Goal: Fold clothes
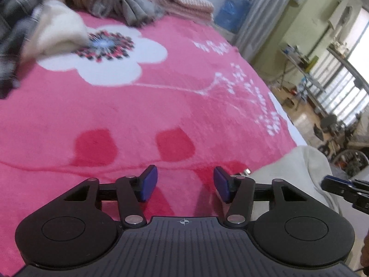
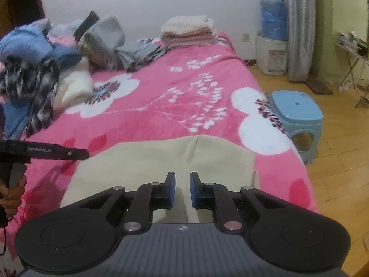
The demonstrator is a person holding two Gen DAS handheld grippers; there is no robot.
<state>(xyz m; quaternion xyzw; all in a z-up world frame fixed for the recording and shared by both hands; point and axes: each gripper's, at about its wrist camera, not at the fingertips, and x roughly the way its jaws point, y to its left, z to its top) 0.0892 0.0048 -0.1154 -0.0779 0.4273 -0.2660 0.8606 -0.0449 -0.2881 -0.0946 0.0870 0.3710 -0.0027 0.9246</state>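
Right wrist view: beige garment [image 2: 166, 159] lies flat at the near edge of the pink bed [image 2: 184, 97], apparently partly folded. My right gripper [image 2: 182, 190] hovers over it, jaws narrow, gripping nothing. Left gripper [image 1: 185, 185] stands half open over bare blanket, empty. Folded stack [image 2: 189, 31] sits at the far end; a jumbled pile [image 2: 41, 73] awaits folding, so much remains.

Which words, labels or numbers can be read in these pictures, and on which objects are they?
Left gripper: a small white brand word along its black side, too blurred to read.
Pink blanket: white marks near its edge, perhaps print, blurred and unreadable.
No other text shows.
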